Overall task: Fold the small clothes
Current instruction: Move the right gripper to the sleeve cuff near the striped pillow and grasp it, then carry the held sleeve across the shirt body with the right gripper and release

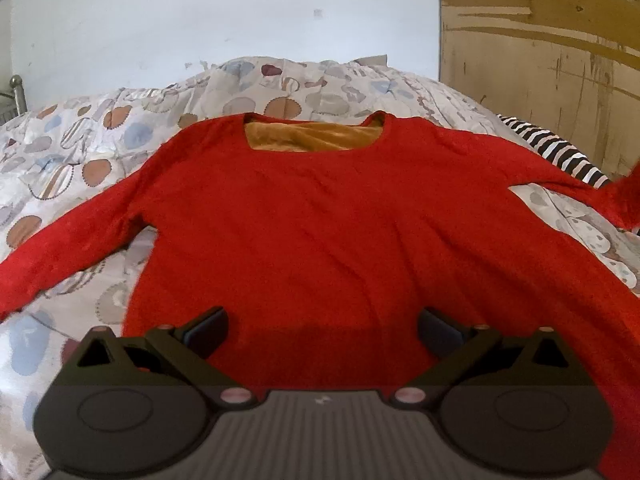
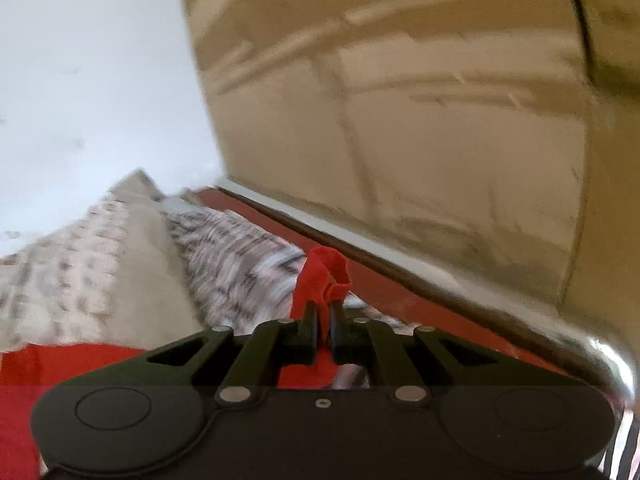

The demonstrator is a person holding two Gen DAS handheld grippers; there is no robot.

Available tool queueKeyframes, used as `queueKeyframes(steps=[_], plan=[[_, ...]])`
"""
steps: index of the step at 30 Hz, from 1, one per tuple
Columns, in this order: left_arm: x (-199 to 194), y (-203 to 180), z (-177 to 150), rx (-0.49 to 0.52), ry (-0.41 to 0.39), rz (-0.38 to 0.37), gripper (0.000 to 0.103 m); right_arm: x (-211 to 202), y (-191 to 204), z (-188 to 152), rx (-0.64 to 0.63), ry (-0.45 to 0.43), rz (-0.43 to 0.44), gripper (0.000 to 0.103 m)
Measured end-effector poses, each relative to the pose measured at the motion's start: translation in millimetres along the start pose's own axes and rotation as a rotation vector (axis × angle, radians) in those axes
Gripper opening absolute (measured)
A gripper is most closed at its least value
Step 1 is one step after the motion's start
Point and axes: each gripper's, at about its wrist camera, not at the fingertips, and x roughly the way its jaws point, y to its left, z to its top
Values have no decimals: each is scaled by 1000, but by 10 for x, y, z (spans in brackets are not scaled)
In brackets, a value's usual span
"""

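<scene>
Surface: bed covered by a patterned quilt (image 1: 72,152), bare quilt showing to the left of the garment.
Bounds: pale wall (image 1: 200,20) beyond the bed; brown cardboard panel (image 1: 540,60) standing at the right.
Adjacent item: black-and-white striped cloth (image 1: 560,152), beside the right sleeve.
Garment: red sweater (image 1: 320,220), spread flat, neckline at the far end, sleeves out to both sides.
Left gripper (image 1: 322,326): jaws spread wide over the near hem, holding nothing.
Right gripper (image 2: 324,316): jaws clamped together on the sleeve cuff (image 2: 326,268), which stands bunched above the fingertips.
</scene>
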Motion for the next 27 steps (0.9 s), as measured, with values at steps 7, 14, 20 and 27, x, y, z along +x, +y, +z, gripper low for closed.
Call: queueKeyframes(steps=[7, 14, 20, 27], plan=[[-187, 169, 111, -13, 9, 9, 103, -522, 995, 456, -110, -71, 206, 5], [-639, 533, 273, -70, -100, 50, 103, -1024, 2331, 502, -271, -61, 484, 5], [-938, 998, 282, -243, -211, 80, 103, -1315, 3300, 51, -387, 33, 689, 5], [-1063, 1315, 129, -346, -244, 136, 103, -1429, 3988, -816, -476, 201, 838, 5]])
